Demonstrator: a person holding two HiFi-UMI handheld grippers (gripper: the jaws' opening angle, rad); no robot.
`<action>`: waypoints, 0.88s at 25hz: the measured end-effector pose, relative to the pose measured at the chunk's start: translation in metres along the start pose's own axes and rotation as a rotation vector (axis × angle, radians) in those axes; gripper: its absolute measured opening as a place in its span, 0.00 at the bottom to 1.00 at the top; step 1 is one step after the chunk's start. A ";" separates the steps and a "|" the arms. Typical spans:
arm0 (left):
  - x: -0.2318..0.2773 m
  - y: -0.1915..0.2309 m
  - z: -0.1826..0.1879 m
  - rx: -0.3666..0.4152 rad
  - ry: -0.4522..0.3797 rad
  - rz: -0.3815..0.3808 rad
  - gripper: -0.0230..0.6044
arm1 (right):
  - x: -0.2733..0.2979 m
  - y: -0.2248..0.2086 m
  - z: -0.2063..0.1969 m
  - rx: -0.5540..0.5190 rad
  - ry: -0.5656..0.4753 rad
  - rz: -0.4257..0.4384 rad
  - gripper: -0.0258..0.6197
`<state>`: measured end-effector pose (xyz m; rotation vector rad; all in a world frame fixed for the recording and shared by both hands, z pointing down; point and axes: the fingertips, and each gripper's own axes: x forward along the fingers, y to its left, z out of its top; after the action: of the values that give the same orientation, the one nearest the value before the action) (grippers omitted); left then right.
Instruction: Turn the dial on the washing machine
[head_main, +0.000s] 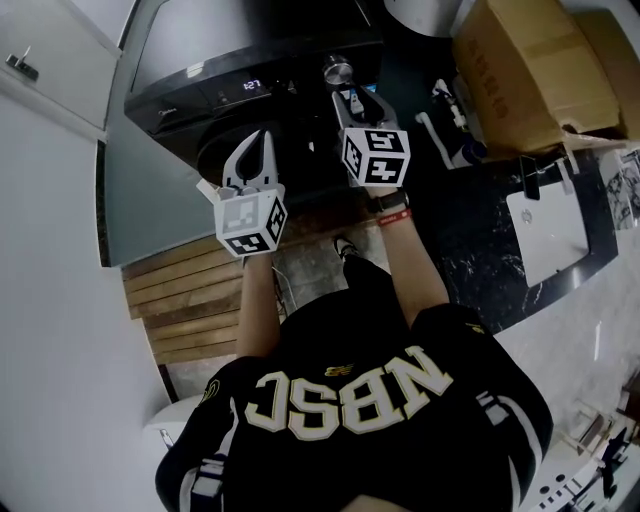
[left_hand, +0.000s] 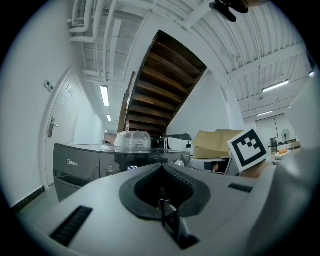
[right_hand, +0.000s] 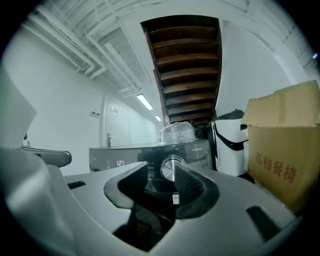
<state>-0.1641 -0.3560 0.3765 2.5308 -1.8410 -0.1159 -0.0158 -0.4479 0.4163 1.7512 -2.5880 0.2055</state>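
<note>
The dark grey washing machine (head_main: 180, 80) stands at the top of the head view, its lit display (head_main: 251, 86) left of the round silver dial (head_main: 337, 70). My right gripper (head_main: 349, 98) points at the dial from just below and stops short of it. In the right gripper view the dial (right_hand: 172, 168) shows in the gap ahead of the jaws, and the right gripper (right_hand: 161, 167) is open with no pad touching it. My left gripper (head_main: 257, 140) hangs lower left, in front of the machine's door, with its tips together and nothing in them. In its own view the left gripper (left_hand: 161, 167) is shut.
A cardboard box (head_main: 530, 70) stands right of the machine, with a white appliance (right_hand: 230, 142) between them. A clear plastic-wrapped bundle (left_hand: 132, 139) sits on the machine's top. A wooden slatted mat (head_main: 185, 300) lies on the floor at left. A white device (head_main: 548, 225) rests on the dark counter at right.
</note>
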 end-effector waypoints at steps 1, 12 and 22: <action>-0.002 -0.001 0.001 0.003 -0.001 -0.002 0.06 | -0.006 0.002 -0.001 -0.010 -0.001 0.002 0.31; -0.020 -0.011 0.001 0.029 -0.010 -0.015 0.06 | -0.066 0.021 0.006 -0.088 -0.038 0.014 0.15; -0.023 -0.014 0.008 0.010 -0.028 -0.018 0.06 | -0.082 0.033 0.008 -0.120 -0.049 0.039 0.06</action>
<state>-0.1583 -0.3294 0.3692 2.5663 -1.8330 -0.1440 -0.0155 -0.3609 0.3981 1.6876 -2.6097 0.0076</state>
